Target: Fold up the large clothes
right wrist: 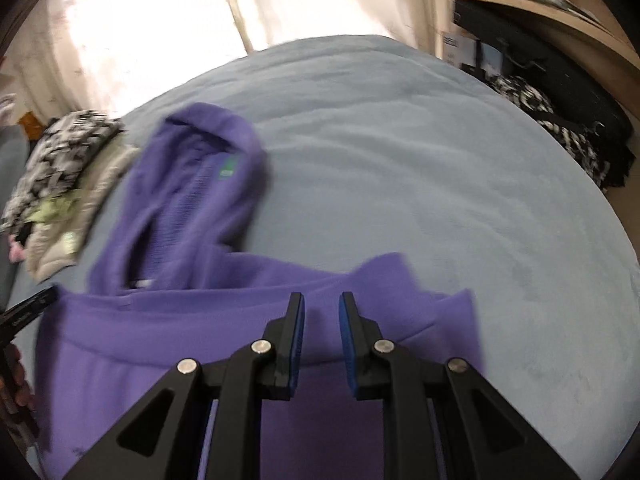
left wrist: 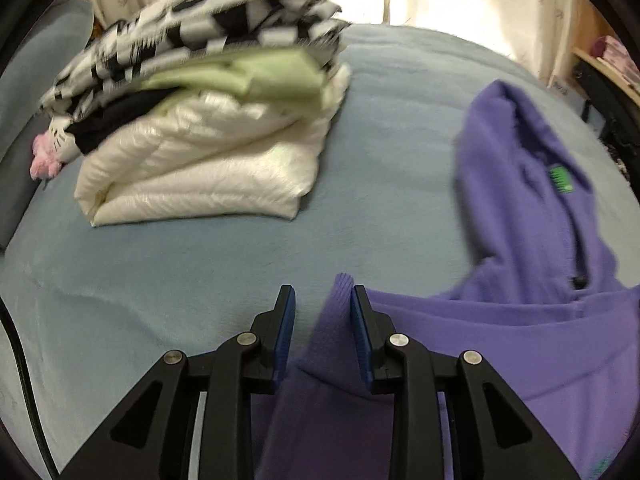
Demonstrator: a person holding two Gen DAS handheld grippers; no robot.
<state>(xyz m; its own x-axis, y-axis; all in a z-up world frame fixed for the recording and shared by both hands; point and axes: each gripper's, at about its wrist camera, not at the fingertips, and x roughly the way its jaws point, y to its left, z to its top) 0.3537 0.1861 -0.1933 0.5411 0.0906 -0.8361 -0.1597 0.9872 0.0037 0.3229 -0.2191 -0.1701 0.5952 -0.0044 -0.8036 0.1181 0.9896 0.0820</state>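
A purple hoodie [left wrist: 520, 208] lies on the blue bed cover [left wrist: 200, 264], hood toward the far side, a green label inside the neck. My left gripper [left wrist: 322, 300] is open, and a ribbed purple sleeve cuff [left wrist: 340, 292] stands between its fingers, resting against the right pad. In the right wrist view the hoodie [right wrist: 192, 208] spreads from the hood at left to the body below. My right gripper [right wrist: 322, 308] is open and empty just above the hoodie's body, near the shoulder.
A stack of folded clothes [left wrist: 208, 120], white, green and black-and-white, sits at the far left of the bed; it also shows in the right wrist view [right wrist: 60, 176]. Curtains [right wrist: 160, 20] hang behind. A shelf [right wrist: 560, 12] and dark patterned fabric [right wrist: 560, 136] stand at right.
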